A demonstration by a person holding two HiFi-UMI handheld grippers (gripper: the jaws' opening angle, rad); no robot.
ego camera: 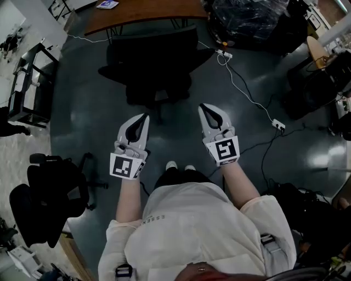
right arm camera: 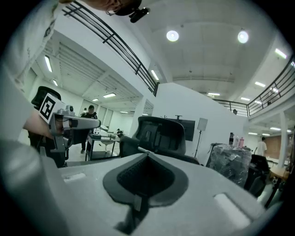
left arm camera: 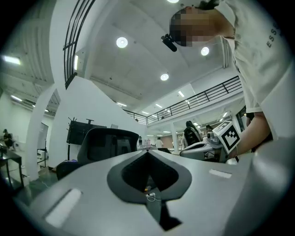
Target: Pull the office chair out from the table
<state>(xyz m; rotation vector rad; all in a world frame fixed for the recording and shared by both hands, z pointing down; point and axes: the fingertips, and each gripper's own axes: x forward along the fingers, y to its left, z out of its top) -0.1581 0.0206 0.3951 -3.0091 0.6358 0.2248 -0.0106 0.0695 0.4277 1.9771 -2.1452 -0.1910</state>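
While neither gripper touches it, the black office chair (ego camera: 153, 66) stands on the dark floor at the near edge of the curved wooden surface (ego camera: 142, 13), its backrest turned toward the person.

Left gripper (ego camera: 143, 119): held out ahead of the person, pointing at the chair, well short of the backrest. Its jaws are together, with nothing between them; the left gripper view shows the tips meeting and the chair's backrest beyond them.

Right gripper (ego camera: 204, 108): level with the left one and apart from it, also pointing at the chair and clear of it. Its jaws are together and empty; the right gripper view shows the chair straight ahead past the closed tips.

Surroundings: a second black chair (ego camera: 46, 192) stands at the lower left, well apart from the first. A white cable with a power strip (ego camera: 278, 125) runs across the floor to the right. A plastic-wrapped bundle (ego camera: 249, 19) sits beyond the surface's right end. A black cart (ego camera: 27, 82) stands at the far left.
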